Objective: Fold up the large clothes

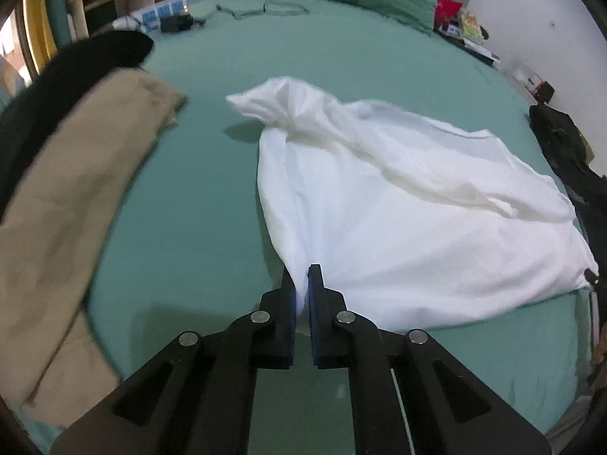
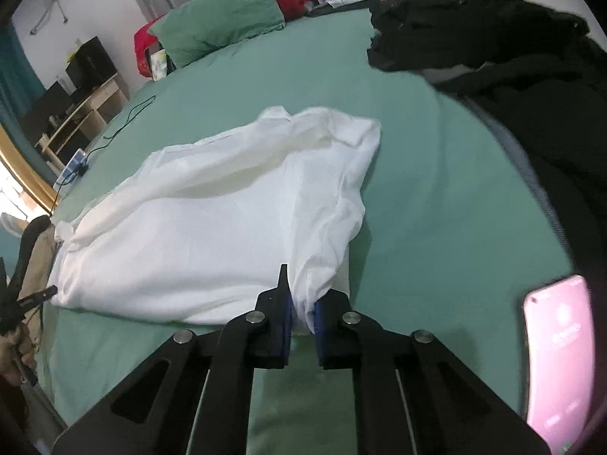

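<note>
A large white garment (image 1: 398, 204) lies rumpled on the green bed sheet (image 1: 197, 197). My left gripper (image 1: 302, 276) is shut on its near left corner, white cloth pinched between the blue pads. In the right wrist view the same white garment (image 2: 212, 212) spreads to the left, and my right gripper (image 2: 301, 295) is shut on its near right corner, with cloth bunched over the right finger. The left gripper's tip (image 2: 38, 295) shows at the garment's far left edge. One sleeve (image 1: 265, 102) is bunched toward the pillow end.
A beige garment (image 1: 76, 204) and a black one (image 1: 87, 64) lie at the left. A black clothes pile (image 2: 512, 60) sits at the right. A green pillow (image 2: 224, 26) is at the head. A pink phone (image 2: 557, 356) is at the near right. A cable (image 1: 265, 9) crosses the far sheet.
</note>
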The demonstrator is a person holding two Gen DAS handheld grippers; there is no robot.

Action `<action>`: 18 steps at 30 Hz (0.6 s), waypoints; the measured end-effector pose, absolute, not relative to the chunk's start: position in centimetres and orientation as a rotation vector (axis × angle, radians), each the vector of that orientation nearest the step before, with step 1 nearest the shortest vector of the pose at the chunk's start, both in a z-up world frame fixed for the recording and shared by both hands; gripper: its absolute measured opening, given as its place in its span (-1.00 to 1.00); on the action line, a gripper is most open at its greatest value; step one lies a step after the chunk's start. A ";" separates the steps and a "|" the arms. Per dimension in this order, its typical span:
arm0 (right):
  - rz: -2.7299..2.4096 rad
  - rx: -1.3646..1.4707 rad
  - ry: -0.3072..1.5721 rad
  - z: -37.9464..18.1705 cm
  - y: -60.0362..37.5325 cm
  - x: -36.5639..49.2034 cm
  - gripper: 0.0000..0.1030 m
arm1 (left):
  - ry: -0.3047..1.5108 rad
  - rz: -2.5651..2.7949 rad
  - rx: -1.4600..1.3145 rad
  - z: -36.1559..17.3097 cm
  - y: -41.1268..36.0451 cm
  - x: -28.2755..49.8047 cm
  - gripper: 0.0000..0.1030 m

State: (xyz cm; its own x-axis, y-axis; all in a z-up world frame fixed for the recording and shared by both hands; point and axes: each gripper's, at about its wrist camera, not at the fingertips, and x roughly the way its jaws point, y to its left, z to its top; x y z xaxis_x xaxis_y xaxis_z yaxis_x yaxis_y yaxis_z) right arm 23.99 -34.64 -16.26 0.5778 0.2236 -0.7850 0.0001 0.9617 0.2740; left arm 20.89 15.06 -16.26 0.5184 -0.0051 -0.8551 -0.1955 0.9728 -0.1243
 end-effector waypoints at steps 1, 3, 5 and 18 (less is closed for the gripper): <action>0.134 0.249 0.946 -15.9 -34.6 23.2 -0.82 | 1.005 0.118 -0.214 -15.5 15.0 19.8 -0.89; 0.129 0.230 0.940 -15.1 -34.5 21.7 -0.83 | 0.993 0.121 -0.211 -14.5 15.0 18.5 -0.89; 0.121 0.226 0.947 -14.7 -34.6 20.5 -0.83 | 0.988 0.124 -0.203 -13.6 14.9 16.5 -0.89; -0.050 0.190 0.954 -13.8 -35.2 14.5 -0.30 | 0.998 0.152 -0.320 -12.4 16.6 11.2 -0.09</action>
State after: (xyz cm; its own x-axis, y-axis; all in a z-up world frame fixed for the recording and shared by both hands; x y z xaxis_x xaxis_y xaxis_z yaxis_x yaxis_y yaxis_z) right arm 14.55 -35.25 -13.83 0.5787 0.0414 -0.8145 0.1260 0.9822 0.1394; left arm 11.20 16.62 -12.39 0.5362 -0.0202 -0.8439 -0.2704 0.9429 -0.1944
